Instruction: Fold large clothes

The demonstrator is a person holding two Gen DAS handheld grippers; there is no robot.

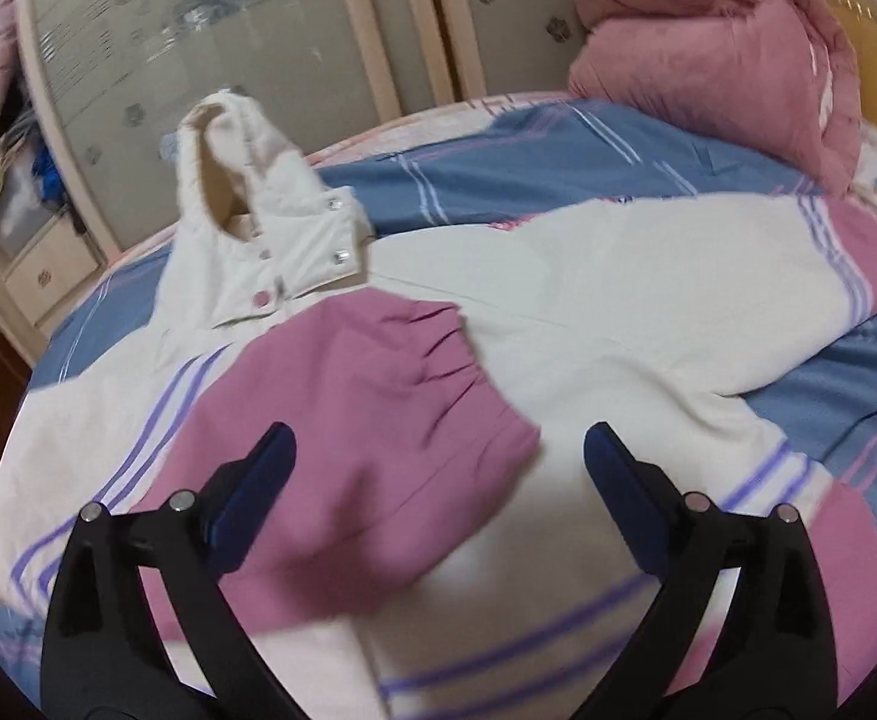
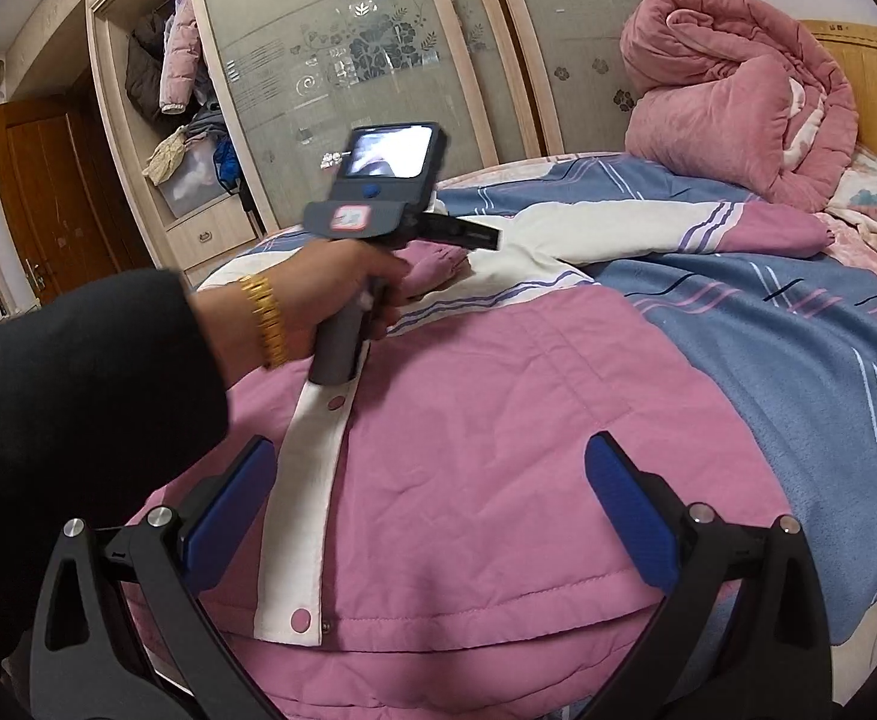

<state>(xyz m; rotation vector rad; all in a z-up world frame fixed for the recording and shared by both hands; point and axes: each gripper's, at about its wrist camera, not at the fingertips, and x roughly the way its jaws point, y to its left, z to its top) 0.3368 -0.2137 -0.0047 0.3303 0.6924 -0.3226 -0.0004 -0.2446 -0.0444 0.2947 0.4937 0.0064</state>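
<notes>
Jacket [image 1: 558,300] flat mid-bed [image 2: 798,360]; one sleeve [image 1: 348,408] folded across chest. Left gripper [image 1: 438,462], right gripper [image 2: 432,474] both released, empty. Next: far sleeve [image 2: 708,228] inward.

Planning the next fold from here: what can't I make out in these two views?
- Jacket hem: cut off by the left wrist view's lower edge.
- Left gripper fingertips: hidden behind its own body and the hand in the right wrist view.
- Hood and near sleeve: motion-blurred, left wrist view.
- Jacket's back: hidden against the bed.
</notes>
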